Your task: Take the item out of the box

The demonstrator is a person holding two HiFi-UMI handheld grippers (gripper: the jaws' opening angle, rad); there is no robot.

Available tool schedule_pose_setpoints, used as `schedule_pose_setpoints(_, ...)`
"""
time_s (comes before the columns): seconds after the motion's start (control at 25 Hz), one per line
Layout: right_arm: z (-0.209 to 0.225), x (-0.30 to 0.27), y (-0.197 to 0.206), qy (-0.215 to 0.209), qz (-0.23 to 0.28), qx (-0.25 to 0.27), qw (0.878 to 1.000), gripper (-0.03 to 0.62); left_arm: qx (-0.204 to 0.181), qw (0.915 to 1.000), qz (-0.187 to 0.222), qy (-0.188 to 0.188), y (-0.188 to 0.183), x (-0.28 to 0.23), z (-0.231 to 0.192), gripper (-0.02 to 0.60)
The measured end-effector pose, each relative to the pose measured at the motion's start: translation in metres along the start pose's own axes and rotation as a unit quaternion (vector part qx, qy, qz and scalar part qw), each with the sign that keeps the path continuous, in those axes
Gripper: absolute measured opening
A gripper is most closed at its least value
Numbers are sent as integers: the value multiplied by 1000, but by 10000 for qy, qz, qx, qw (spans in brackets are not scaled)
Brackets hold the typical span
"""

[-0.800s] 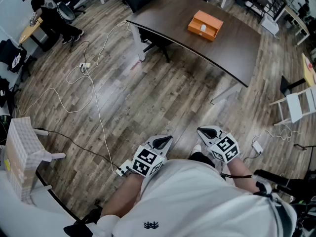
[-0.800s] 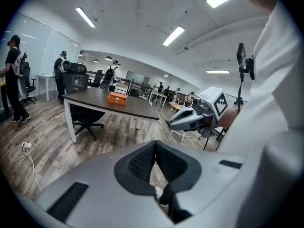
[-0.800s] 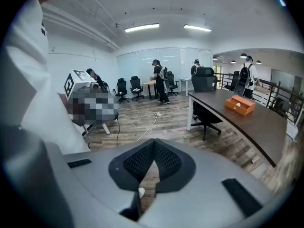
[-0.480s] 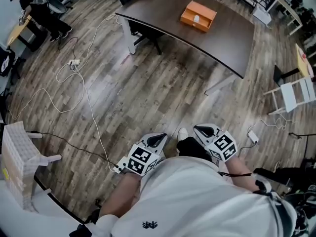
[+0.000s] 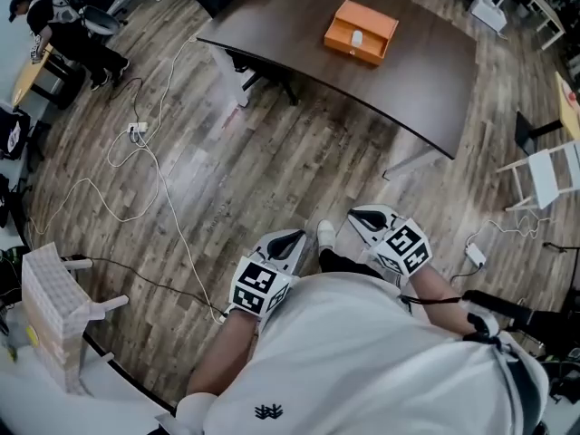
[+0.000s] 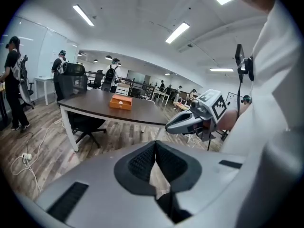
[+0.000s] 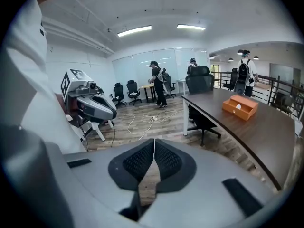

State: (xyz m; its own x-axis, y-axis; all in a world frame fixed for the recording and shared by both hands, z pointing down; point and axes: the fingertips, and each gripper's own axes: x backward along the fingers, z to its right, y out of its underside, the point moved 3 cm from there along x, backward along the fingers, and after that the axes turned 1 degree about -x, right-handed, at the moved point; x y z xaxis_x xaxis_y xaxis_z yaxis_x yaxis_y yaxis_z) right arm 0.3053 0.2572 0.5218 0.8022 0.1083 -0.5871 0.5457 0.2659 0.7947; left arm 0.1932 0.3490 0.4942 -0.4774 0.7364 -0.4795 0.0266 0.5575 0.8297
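Observation:
An open orange box [image 5: 362, 33] lies on the dark brown table [image 5: 408, 80] far ahead, with a small white item [image 5: 356, 37] inside it. The same box [image 6: 120, 102] shows in the left gripper view and again, box [image 7: 240, 107], in the right gripper view. I hold both grippers close to my body, well short of the table. My left gripper [image 5: 297, 239] is shut with nothing between its pads. My right gripper [image 5: 355, 216] is shut and empty too. Each gripper view also shows the other gripper: the right gripper [image 6: 171, 127] and the left gripper [image 7: 113, 116].
Wood floor lies between me and the table, with white cables [image 5: 145, 166] and a power strip [image 5: 138, 128] at the left. A black chair [image 5: 263, 69] sits under the table. A white folding chair [image 5: 547, 175] stands at the right, a white rack [image 5: 54, 306] at the lower left. People stand at the far left [image 5: 54, 16].
The view has shifted: the table and box sit slightly lower and more left in the head view. Both grippers stay shut near my body, a little higher in the view.

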Motion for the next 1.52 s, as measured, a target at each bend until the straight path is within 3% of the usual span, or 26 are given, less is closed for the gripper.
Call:
schedule_pose_setpoints(0.24,90,-21,-27,-161,58,55,9998,6,-38,9996,-27,-282,-62,-63,-42,12)
schedule_pose_setpoints(0.36,126,-33,-31,-192,-4,-47,9998,114,9,9992,39,-402,-86,-85,-59,16)
schedule_pose_setpoints(0.52,160,-52,-52,-153,73,-138,9998,89,78,9993,18,-368,-107,-100,-89,18)
schedule_pose_setpoints(0.76,212,-104,-89,62,123,-337,9993,28,50,9999,-73,-129,-131,-131,-170,17)
schedule_pose_setpoints(1.04,263,-158,-146,872,-44,-640,9941,17,-338,9973,-89,645,-178,-146,-275,11)
schedule_pose_setpoints(1.28,331,-195,-177,1638,-64,-1392,9766,18,-718,9896,-176,1231,-208,-143,-348,11)
schedule_pose_setpoints(1.4,361,-209,-188,1960,-66,-1655,9665,18,-831,9865,-357,1363,-203,-140,-381,11)
schedule_pose_setpoints(1.52,390,-217,-193,2211,-172,-1845,9575,42,-674,9886,-316,1310,-206,-133,-405,11)
